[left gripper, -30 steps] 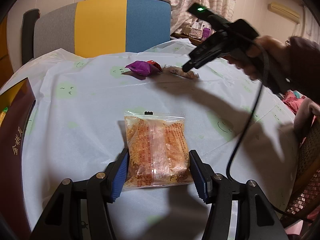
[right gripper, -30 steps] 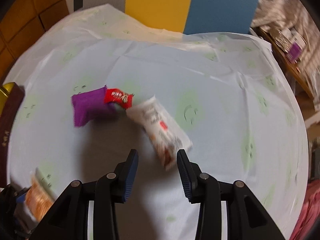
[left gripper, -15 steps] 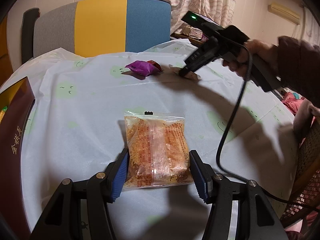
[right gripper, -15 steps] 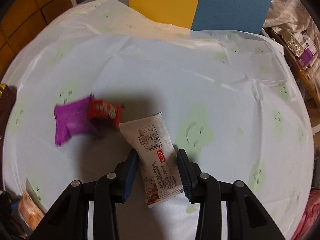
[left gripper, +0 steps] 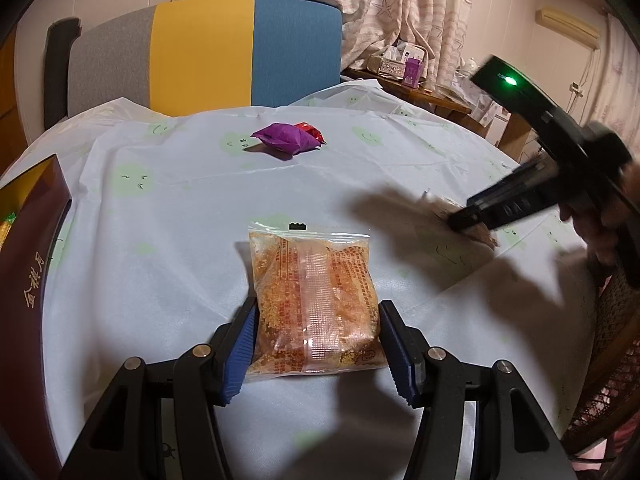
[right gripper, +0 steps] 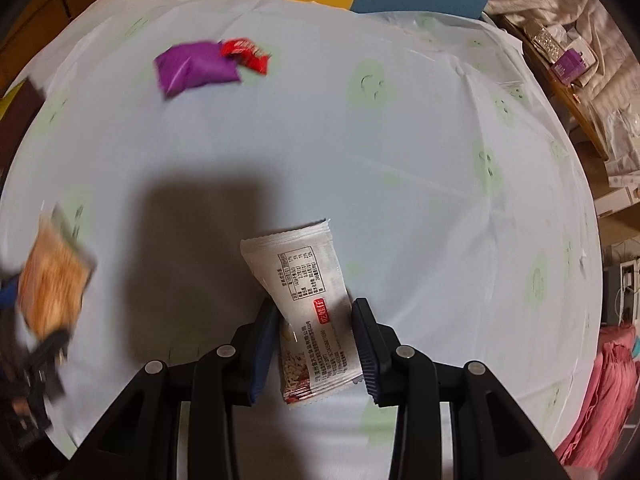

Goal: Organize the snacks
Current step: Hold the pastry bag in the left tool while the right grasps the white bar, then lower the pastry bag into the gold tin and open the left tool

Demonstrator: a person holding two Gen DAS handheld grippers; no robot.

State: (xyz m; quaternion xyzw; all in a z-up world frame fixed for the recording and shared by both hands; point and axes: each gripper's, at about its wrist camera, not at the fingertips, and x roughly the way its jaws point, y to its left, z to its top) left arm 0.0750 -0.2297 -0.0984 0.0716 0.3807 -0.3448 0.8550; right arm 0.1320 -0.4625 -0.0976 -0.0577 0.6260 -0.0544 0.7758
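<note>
R gripper [right gripper: 316,344] carried white packet [right gripper: 304,300] nearer, jaws clamped; L gripper [left gripper: 316,344] jaws grip orange pack [left gripper: 314,304].

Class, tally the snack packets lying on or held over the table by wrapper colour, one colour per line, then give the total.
Orange packet: 1
White packet: 1
Purple packet: 1
Red packet: 1
Total: 4
</note>
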